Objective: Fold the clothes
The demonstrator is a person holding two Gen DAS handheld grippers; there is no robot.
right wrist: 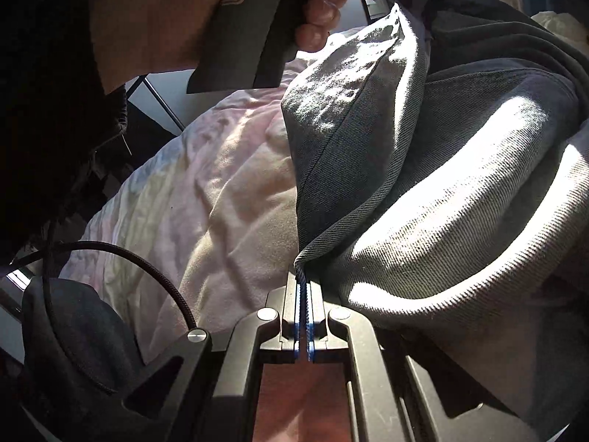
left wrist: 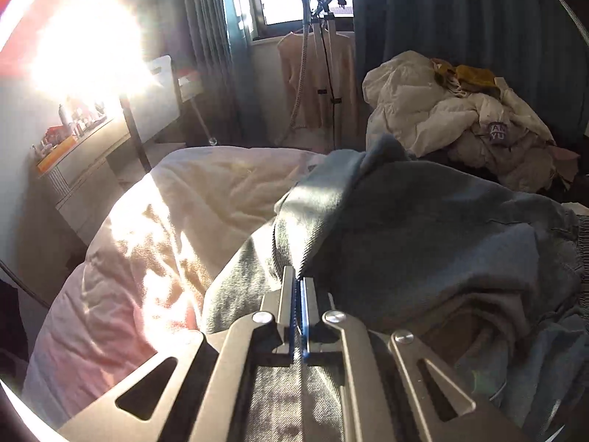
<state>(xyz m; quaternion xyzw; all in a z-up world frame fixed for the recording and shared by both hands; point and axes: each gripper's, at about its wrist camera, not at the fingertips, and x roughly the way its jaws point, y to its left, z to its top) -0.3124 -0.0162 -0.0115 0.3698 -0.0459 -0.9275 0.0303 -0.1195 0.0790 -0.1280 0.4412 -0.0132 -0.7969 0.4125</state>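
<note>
Glare hides dresser, perhaps

Both hand-held tools look alike: dark metal linkage arms with long cut-out slots and round silver screws at the pivots, ending in two flat fingers lined with blue pads. That is the left gripper and the right gripper. A black braided cable loops beside the right one. The person's hand shows curled fingers, with a black sleeve behind it.
</note>
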